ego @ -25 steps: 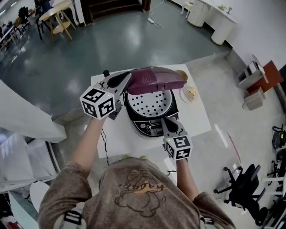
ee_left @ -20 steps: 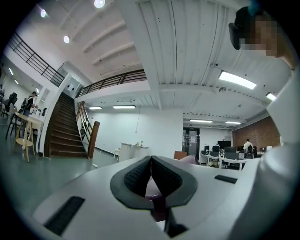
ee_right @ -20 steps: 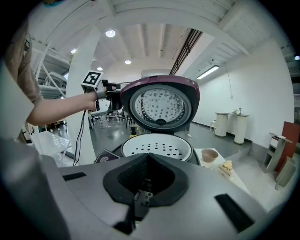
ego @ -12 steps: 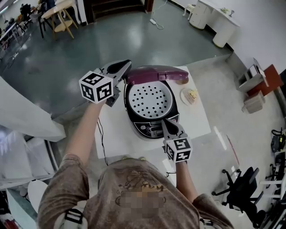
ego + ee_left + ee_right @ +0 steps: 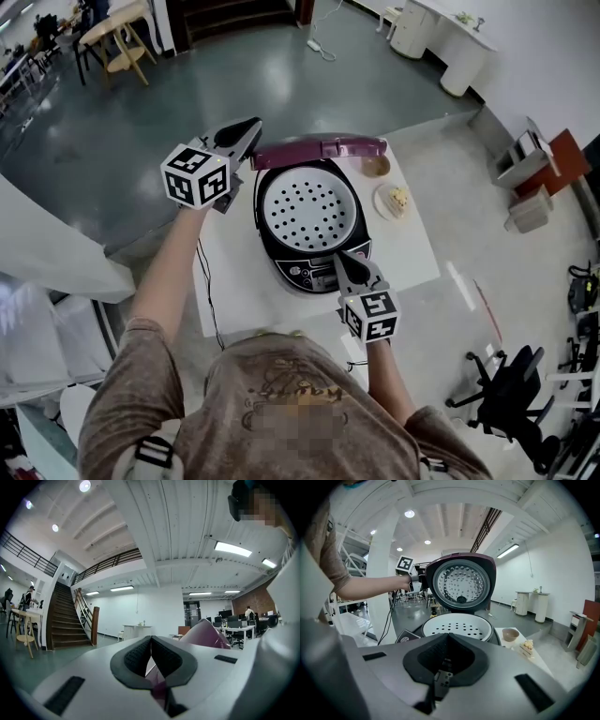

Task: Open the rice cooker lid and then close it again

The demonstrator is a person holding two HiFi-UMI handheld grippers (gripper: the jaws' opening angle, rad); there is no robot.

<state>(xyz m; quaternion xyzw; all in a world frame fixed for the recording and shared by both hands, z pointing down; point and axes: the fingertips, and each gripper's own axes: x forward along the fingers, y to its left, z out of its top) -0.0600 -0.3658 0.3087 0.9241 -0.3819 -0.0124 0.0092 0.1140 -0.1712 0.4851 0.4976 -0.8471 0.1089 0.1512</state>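
Observation:
The rice cooker (image 5: 281, 258) stands on a white table (image 5: 408, 253) with its maroon lid (image 5: 319, 148) raised upright at the back. A white perforated steamer tray (image 5: 307, 208) shows inside the pot. My left gripper (image 5: 251, 131) is shut, its tips against the lid's left end; in the left gripper view the maroon lid (image 5: 206, 634) lies just right of the jaws. My right gripper (image 5: 345, 262) is shut and rests at the cooker's front by the control panel. In the right gripper view the lid's metal inner face (image 5: 461, 581) stands behind the tray (image 5: 458, 625).
A small tan bowl (image 5: 377, 166) and a plate with food (image 5: 398, 199) sit on the table right of the cooker. A black power cable (image 5: 211, 281) runs off the table's left edge. An office chair (image 5: 506, 384) stands on the floor at lower right.
The lid has swung from low over the pot to upright. My left gripper moved back and to the left with it. The right gripper has stayed at the cooker's front.

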